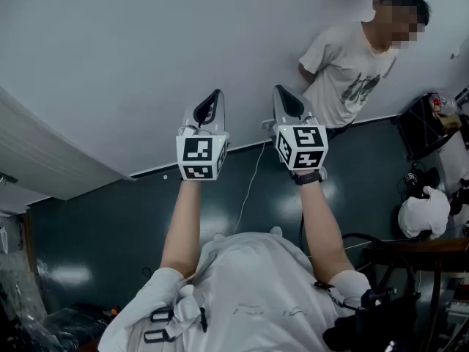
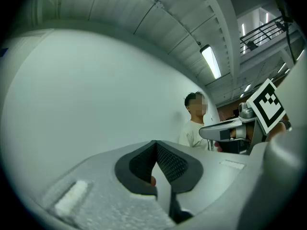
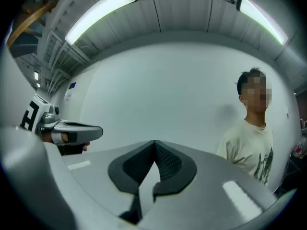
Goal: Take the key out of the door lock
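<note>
No key, lock or door shows in any view. In the head view both grippers are held up side by side towards a plain white wall (image 1: 146,57). My left gripper (image 1: 212,98) is shut with nothing between its jaws, and the left gripper view shows its dark pads (image 2: 144,164) meeting against the bare wall. My right gripper (image 1: 287,98) is also shut and empty, with its pads (image 3: 168,163) closed together. Each gripper view shows the other gripper off to the side: the right gripper (image 2: 225,128) and the left gripper (image 3: 72,132).
A person in a pale T-shirt (image 1: 348,64) stands by the wall to the right, close to my right gripper. A thin white cable (image 1: 249,189) runs down over the dark floor. Black equipment (image 1: 425,127), a white bundle (image 1: 423,211) and a dark table (image 1: 410,248) crowd the right side.
</note>
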Tool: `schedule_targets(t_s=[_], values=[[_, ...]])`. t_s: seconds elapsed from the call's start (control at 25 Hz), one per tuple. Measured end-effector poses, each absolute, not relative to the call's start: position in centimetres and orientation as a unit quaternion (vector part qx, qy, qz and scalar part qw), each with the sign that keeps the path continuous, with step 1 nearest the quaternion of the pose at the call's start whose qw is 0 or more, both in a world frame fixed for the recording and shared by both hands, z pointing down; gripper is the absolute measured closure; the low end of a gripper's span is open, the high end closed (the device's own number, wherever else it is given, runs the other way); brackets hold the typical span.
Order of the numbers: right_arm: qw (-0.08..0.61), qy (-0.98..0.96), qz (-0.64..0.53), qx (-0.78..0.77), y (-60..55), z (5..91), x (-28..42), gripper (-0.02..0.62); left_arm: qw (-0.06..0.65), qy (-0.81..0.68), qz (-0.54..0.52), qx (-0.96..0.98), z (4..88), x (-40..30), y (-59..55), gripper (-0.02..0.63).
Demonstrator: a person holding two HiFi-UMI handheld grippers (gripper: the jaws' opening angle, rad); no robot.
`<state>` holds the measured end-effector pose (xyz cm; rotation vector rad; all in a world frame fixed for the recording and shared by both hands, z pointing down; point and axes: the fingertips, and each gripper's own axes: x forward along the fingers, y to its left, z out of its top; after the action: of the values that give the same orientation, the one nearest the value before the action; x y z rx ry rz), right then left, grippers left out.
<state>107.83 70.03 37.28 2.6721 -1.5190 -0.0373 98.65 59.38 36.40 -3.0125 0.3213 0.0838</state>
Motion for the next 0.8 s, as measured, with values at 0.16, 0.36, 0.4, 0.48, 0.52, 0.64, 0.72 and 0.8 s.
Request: schedule_targets(t_s=[0.16, 0.36, 0.4, 0.48, 0.52, 0.64, 0.72, 0.8], values=[[0.034, -0.497, -0.010, 0.867, 69.1, 37.5, 106.5, 0.595, 0.052, 0.106, 0.028, -0.993, 36.5, 97.4, 58.5, 0.604], [0.041, -0.499, -0.010, 0.866, 67.2, 38.1, 102.8, 0.595, 0.048, 0.108, 0.033, -0.992, 37.0, 93.9, 56.5, 0.604], [0.038, -0.499, -0.009, 0.866, 67.1, 38.1, 102.6, 0.595, 0.047, 0.110, 0.033, -0.992, 37.0, 93.6, 56.5, 0.604], [0.032, -0.502, -0.008, 0.864, 66.9, 38.0, 102.6, 0.595, 0.048, 0.113, 0.032, -0.992, 36.9, 93.2, 56.6, 0.604], [0.029, -0.506, -0.007, 0.862, 66.5, 38.0, 102.3, 0.595, 0.050, 0.117, 0.032, -0.991, 36.8, 92.7, 56.4, 0.604], [0.027, -0.532, -0.005, 0.846, 63.2, 38.5, 99.4, 0.595, 0.046, 0.147, 0.032, -0.988, 37.1, 89.3, 53.8, 0.604], [0.028, -0.555, -0.002, 0.831, 60.3, 39.1, 96.5, 0.595, 0.040, 0.174, 0.030, -0.983, 37.6, 86.1, 51.4, 0.604], [0.032, -0.579, 0.005, 0.814, 57.6, 39.9, 93.9, 0.595, 0.035, 0.200, 0.027, -0.979, 38.1, 83.1, 49.4, 0.604]])
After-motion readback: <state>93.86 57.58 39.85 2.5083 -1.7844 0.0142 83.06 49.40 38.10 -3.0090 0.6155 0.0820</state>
